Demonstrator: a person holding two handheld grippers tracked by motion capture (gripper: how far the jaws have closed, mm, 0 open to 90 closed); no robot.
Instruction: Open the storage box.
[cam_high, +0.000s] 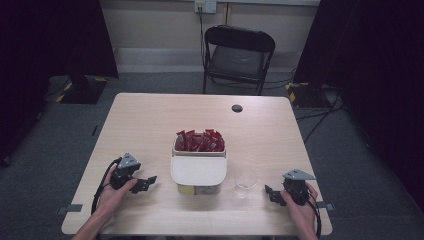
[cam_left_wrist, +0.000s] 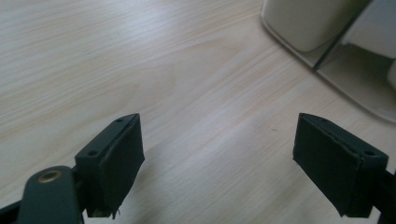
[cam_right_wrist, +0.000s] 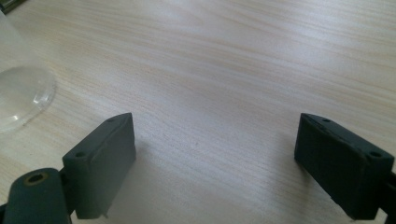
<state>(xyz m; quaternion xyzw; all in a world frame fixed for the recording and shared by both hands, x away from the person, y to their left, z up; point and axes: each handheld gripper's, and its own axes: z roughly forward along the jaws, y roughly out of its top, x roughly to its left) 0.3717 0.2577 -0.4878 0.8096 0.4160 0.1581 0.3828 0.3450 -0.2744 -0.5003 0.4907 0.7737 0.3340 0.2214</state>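
1. Table (cam_high: 150, 120): light wood-grain top, rectangular, with a round dark cable port (cam_high: 237, 108) near its far edge.
2. White container (cam_high: 198, 170) stands at centre; its far compartment holds red packets (cam_high: 200, 141).
3. Clear plastic cup (cam_high: 245, 182) stands upright just right of the container, apart from it.
4. Both grippers are low over the near edge, at left (cam_high: 145, 184) and right (cam_high: 271, 194); whether they touch the top cannot be told.
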